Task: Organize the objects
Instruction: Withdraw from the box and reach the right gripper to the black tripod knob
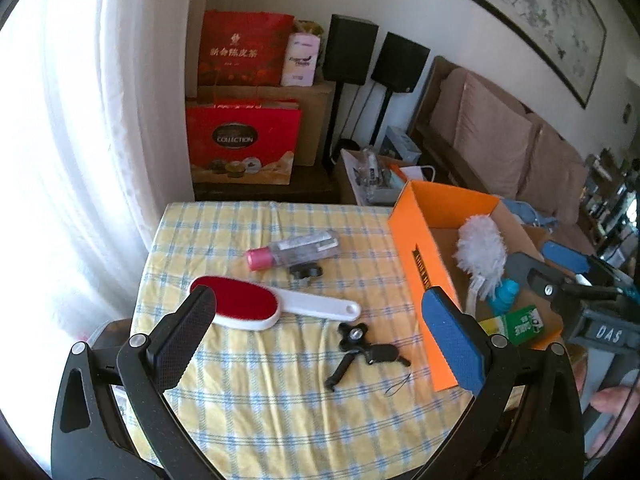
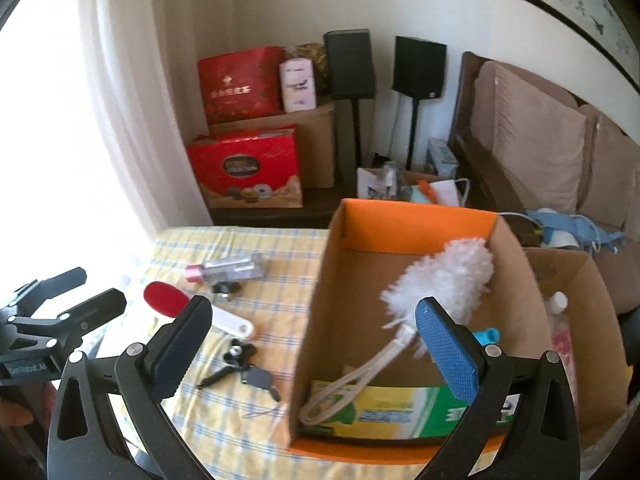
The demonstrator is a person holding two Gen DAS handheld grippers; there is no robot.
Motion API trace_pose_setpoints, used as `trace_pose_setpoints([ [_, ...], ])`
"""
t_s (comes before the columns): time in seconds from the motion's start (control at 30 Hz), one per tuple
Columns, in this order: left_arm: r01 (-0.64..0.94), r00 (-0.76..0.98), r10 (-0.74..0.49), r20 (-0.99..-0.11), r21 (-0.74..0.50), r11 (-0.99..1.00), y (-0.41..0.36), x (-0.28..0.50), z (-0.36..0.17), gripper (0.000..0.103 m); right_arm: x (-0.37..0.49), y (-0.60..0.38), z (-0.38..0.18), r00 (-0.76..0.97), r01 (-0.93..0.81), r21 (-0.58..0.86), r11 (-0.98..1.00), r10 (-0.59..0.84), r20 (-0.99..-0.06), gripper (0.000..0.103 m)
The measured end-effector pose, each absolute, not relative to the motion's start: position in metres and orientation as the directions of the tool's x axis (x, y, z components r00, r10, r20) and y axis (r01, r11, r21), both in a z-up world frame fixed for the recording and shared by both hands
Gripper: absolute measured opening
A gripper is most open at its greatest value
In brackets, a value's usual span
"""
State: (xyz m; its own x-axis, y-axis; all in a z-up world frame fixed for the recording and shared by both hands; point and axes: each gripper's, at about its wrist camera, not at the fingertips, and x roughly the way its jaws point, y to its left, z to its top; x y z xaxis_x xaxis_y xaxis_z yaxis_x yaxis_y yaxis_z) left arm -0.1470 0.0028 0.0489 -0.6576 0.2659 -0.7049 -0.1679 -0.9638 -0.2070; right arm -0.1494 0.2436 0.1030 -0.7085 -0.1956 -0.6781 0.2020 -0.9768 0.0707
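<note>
**A:** Objects first, nearest ones: where do they lie?

**B:** On the counter [image 1: 256, 400], under a yellow checked cloth. Closest to the left claw [image 1: 324, 328] is a small black tripod [image 1: 352, 350] with a key fob [image 1: 382, 354] touching it; a thin cord trails off toward the near edge, hard to follow. Just beyond lies a lint brush [image 1: 260, 304], red pad and white handle, its left end hidden behind the claw's black finger.

**A:** And the claw itself?

**B:** Left claw's fingers stand wide apart, nothing between them. Right claw [image 2: 316, 344] the same, spread and empty, held over the near end of the orange box [image 2: 400, 220].

**A:** What's in that box?

**B:** A white duster [image 2: 444, 276] leaning along the inside, its looped handle resting on a green packet [image 2: 400, 408] at the bottom. The packet's print is too blurred to read. A blue-green thing [image 2: 486, 336] sits beside the duster, mostly hidden behind the blue finger; I can't tell what it is.

**A:** Farther back on the cloth?

**B:** A clear bottle [image 1: 296, 250] with a pink cap on its side, and a small black part [image 1: 306, 271] touching its near side, too small to make out.

**A:** Beyond the box?

**B:** A second brown box [image 2: 584, 320] to the right, cut off by the frame, with something pale inside. Behind, red gift bags [image 1: 244, 140], two speakers [image 1: 350, 50] on stands, and a sofa [image 1: 500, 128].
</note>
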Motion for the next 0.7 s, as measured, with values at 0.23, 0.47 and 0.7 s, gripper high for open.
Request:
trace_pose_setpoints([
  [0.23, -0.153, -0.621, 0.263, -0.739, -0.215, -0.965, -0.015, -0.143, 0.017, 0.103, -0.151, 0.221, 0.093, -0.684, 0.248, 0.118, -0.962, -0.26, -0.682, 0.103],
  [0.47, -0.122, -0.604, 0.246, -0.758, -0.218, -0.968, -0.028, -0.144, -0.003, 0.102, -0.152, 0.198, 0.085, -0.658, 0.302, 0.126, -0.945, -0.303, -0.69, 0.103],
  [0.7, -0.065, -0.608, 0.219, -0.763, -0.227, -0.972, -0.051, -0.152, -0.007, 0.1, -0.163, 0.183, 0.069, -0.595, 0.322, 0.177, -0.93, -0.344, -0.726, 0.078],
])
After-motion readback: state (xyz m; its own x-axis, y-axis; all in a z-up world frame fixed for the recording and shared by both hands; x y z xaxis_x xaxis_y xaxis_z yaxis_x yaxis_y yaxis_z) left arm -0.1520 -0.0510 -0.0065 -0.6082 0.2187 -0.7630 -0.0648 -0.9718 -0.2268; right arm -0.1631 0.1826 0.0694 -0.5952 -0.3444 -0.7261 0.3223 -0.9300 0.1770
